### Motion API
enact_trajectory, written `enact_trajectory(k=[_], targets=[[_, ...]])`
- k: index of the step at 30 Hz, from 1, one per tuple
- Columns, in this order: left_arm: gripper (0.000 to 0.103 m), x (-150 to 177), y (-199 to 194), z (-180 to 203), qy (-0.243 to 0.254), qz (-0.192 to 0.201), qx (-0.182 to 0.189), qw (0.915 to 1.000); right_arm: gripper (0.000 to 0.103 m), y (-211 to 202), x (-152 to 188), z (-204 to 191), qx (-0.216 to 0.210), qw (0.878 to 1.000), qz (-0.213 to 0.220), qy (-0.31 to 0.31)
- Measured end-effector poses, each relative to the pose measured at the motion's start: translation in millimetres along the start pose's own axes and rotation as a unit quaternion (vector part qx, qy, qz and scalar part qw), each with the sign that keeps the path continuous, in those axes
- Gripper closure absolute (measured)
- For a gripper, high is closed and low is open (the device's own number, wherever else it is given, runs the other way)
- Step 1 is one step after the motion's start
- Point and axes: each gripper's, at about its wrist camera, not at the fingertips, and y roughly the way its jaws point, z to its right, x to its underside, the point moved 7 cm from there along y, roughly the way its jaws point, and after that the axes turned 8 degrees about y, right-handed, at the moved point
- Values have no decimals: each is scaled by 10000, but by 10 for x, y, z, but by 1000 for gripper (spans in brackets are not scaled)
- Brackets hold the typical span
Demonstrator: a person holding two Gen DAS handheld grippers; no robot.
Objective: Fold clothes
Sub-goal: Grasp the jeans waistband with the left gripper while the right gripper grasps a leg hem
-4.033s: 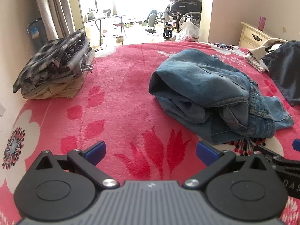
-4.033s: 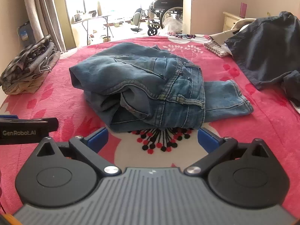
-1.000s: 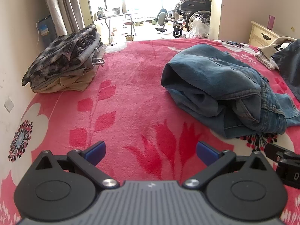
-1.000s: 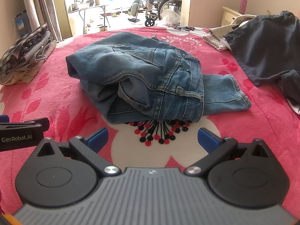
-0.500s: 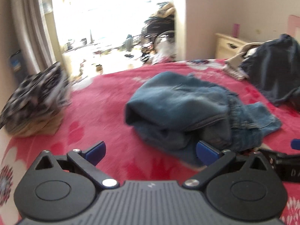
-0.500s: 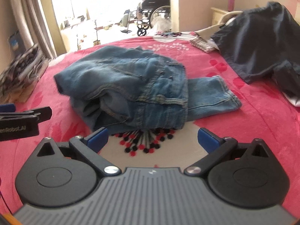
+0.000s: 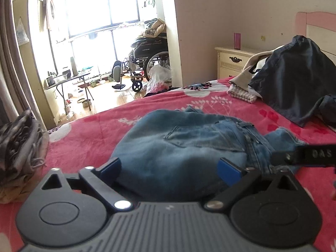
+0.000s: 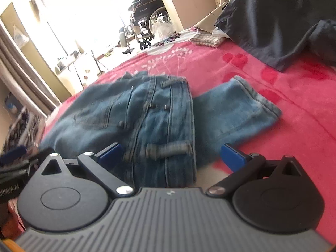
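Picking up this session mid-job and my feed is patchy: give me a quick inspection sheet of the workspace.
Surface: bed with red floral blanket.
Job's things: blue jeans bunched mid-bed, one leg end sticking out flat; dark garment heaped at the far right.
Clutter: stack of clothes at the left edge; checked cloth.
Grippers: left claw open, low at the jeans' near edge; right claw open at the waistband.
Cables: nothing seen.
Surroundings: nightstand, wheelchair, bright window.

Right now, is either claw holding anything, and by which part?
Nothing is held. Both the left claw and the right claw are open, poised low at the near edge of the folded jeans, with no denim pinched.
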Motion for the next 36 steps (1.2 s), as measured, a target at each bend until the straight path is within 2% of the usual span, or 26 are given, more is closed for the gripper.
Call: enact_trajectory(k=[2,5,11,12,16,19,23,25,27,28,31,35,36], targets=[[11,-9,103,32,88,-64,-19,9999,6,102,-16,36,-138,9998,-25,146],[23,36,235,95,182,-229,9,9996,13,245,-20,98,-353,9987,-83,363],[44,119,401,161,79,-410,120,9991,40,525,-30,222,-782,9936,-198,795],[48,128,422,159,39,-460,140,9988,50,533,-35,228,-847,9928,-203,821],[58,179,498,136,-178,-682,242,9972,57,494,-63,226,-1091,9903,-192,840],[60,210,522,130,-263,-788,259,9962,60,464,-84,224,-1274,9880,-184,855],[61,219,493,117,-238,-864,246,9957,71,324,-107,236,-1522,9837,9,953],[62,225,484,98,-279,-929,272,9949,78,244,-112,236,-1740,9795,36,1012],[62,255,479,57,-379,-998,320,9938,80,167,-110,235,-1957,9747,22,1076],[62,273,476,35,-433,-1032,345,9931,86,134,-102,233,-2054,9724,-15,1104],[62,334,451,-40,-619,-1090,438,9911,87,25,-81,185,-2419,9622,-92,1243],[61,382,305,-188,-946,-1021,646,9882,88,-165,-46,-46,-2596,9619,-38,860],[57,363,237,-231,-1046,-934,754,9873,88,-203,-34,-109,-2589,9629,-11,760]])
